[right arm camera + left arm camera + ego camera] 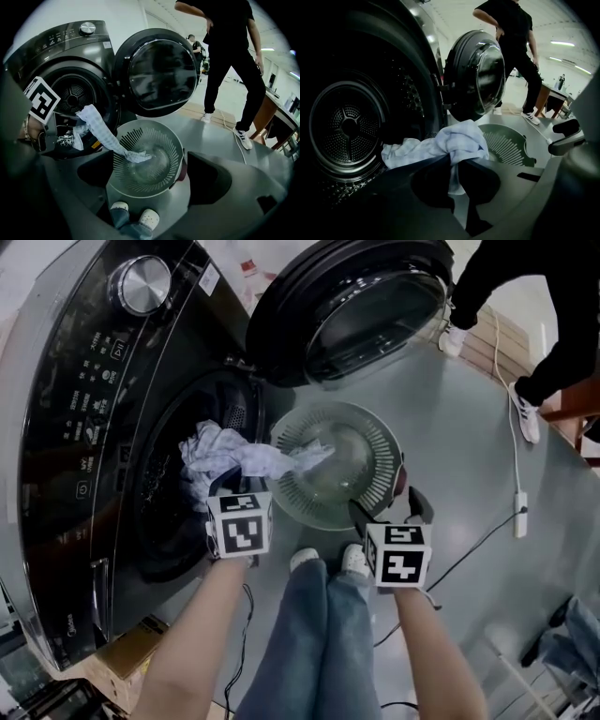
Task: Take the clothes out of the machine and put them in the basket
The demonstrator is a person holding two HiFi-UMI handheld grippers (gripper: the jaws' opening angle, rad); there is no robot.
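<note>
A dark front-loading machine stands with its round door swung open. A pale checked cloth hangs out of the drum mouth, and its far end lies in the round slotted basket on the floor. My left gripper is shut on the cloth, which bunches up over its jaws beside the drum. My right gripper is open and holds nothing. It hovers at the near side of the basket, and the cloth drapes over the basket's rim.
A person in black stands beyond the basket, near the door. A white cable with a plug runs across the grey floor at the right. My own legs and white shoes are just below the basket. A cardboard box sits by the machine's corner.
</note>
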